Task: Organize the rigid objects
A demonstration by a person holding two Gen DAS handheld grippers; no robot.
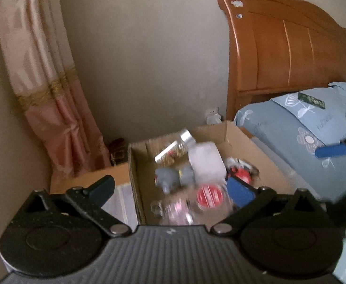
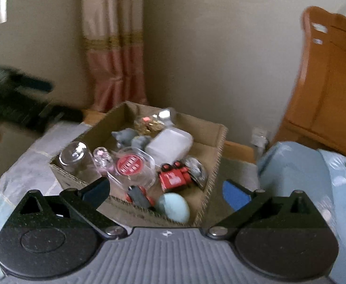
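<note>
Hovering over the cardboard box (image 2: 216, 156) of jars and toys, you hold both grippers' fingers spread, pinching nothing.

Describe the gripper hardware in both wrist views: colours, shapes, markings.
Both look identical. The left gripper and right gripper each have a grey ribbed body with a small white logo at centre, two round black textured housings, black linkage arms on silver pivot pins, and blue pads on the jaws. No cables, hands or sleeves are visible.
</note>
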